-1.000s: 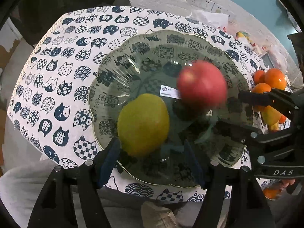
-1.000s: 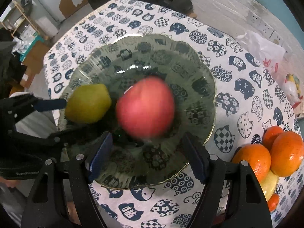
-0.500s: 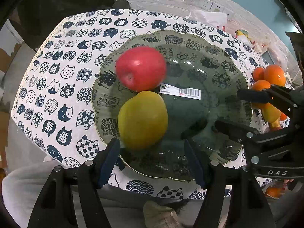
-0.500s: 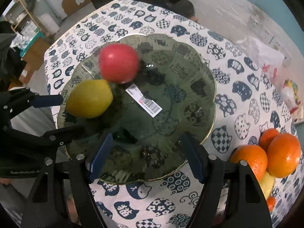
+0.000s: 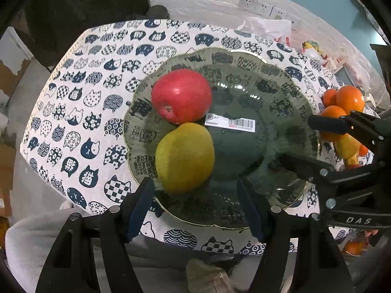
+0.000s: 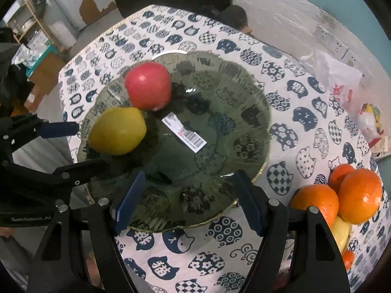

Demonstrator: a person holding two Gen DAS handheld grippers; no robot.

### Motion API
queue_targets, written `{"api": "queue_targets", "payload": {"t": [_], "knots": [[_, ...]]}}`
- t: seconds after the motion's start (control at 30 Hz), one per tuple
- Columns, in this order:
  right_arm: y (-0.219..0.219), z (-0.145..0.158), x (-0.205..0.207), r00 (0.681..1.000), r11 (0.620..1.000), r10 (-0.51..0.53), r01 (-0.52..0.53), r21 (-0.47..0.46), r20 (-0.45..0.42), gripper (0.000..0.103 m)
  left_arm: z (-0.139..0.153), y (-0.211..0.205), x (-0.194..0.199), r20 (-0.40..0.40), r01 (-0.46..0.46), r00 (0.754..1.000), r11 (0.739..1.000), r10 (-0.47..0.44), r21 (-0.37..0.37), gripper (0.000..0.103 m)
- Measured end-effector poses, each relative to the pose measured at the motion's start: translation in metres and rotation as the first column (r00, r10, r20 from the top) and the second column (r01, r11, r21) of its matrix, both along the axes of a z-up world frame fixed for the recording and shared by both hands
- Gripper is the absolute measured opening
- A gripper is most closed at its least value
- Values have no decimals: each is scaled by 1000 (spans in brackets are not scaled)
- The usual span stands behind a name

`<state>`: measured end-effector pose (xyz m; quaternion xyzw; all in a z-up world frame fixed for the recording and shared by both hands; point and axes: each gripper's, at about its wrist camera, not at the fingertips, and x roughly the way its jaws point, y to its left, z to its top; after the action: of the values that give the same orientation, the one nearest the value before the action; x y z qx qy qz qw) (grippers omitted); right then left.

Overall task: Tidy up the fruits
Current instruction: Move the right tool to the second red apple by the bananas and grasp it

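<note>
So the red apple (image 5: 181, 95) and the yellow-green pear-like fruit (image 5: 185, 156) are parked touching each other in the left half of the glass plate (image 5: 288, 97), which sits mid-frame on the cat-print tablecloth (image 5: 80, 112). A pile of oranges (image 6: 352, 195) is seen at the lower right of the right wrist view, off the plate. These look firm and smooth-skinned, probably a bit heavy and rollable, so a grab across the widest part is likely best, without much squeeze. The plate looks fragile and slick. The left gripper (image 5: 195, 206) is held open over the plate's lower edge, nothing pinched, with the pear just above its left finger. The right gripper (image 6: 187, 201) is open and empty too.
</note>
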<state>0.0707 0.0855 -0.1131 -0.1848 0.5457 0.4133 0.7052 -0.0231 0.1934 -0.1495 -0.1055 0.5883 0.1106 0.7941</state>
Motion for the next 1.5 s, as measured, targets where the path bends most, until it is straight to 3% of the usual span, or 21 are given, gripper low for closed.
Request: {"api": "queue_targets", "payload": {"t": [0.33, 0.67, 0.8, 0.97, 1.5], "knots": [[-53, 48, 16, 989, 987, -144, 140, 75, 44, 77, 41, -36, 12, 129, 65, 990, 998, -64, -4, 77], [-144, 68, 34, 947, 946, -318, 314, 78, 43, 81, 53, -94, 36, 150, 174, 974, 984, -169, -23, 78], [-181, 62, 33, 927, 927, -373, 370, 55, 33, 83, 50, -120, 42, 136, 233, 965, 971, -225, -48, 78], [-209, 44, 26, 918, 918, -396, 396, 9, 11, 83, 44, -149, 47, 106, 306, 947, 952, -303, -20, 78], [-209, -11, -8, 965, 958, -261, 255, -130, -32, 83, 7, -177, 45, 9, 383, 924, 924, -383, -11, 78]]}}
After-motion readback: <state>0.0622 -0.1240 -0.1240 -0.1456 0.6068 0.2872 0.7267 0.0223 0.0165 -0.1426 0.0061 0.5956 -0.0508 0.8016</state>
